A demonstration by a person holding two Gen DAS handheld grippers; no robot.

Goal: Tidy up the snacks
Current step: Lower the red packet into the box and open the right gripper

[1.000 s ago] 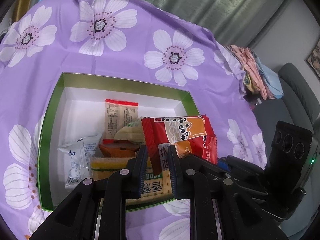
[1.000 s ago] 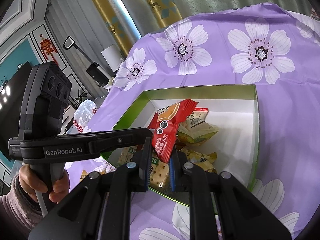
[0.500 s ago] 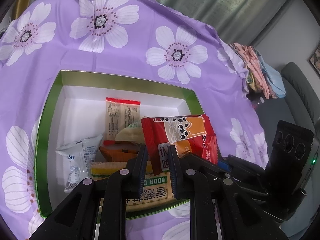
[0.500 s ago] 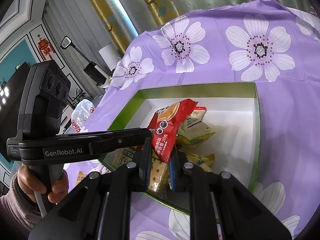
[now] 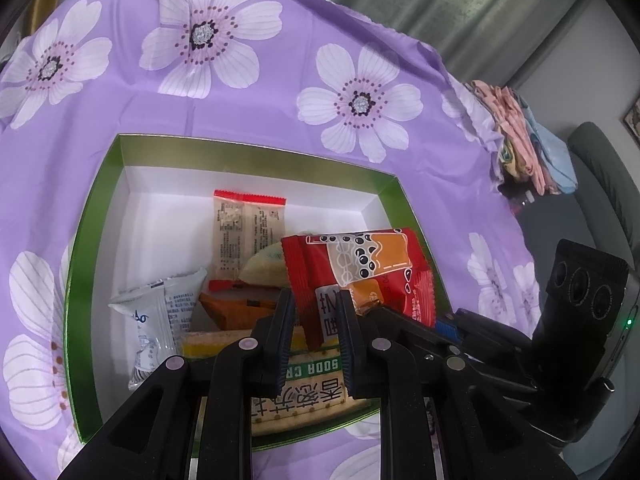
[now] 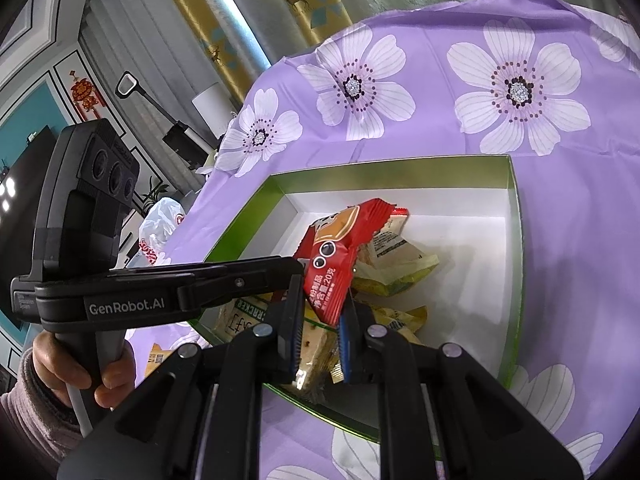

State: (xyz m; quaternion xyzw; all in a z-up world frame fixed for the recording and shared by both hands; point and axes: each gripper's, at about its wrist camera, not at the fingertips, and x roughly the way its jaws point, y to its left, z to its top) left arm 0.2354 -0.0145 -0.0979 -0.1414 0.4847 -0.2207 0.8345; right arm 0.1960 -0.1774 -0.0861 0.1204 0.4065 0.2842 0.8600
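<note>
Meanwhile the view has drawn closer to the box [image 5: 100, 216]. Both claws, left claw [image 5: 316, 312] and right claw [image 6: 320, 312], stay clamped on the red packet [image 5: 356, 264], still unreleased.

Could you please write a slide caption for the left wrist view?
Both grippers pinch a red snack packet above a green box of snacks.
</note>
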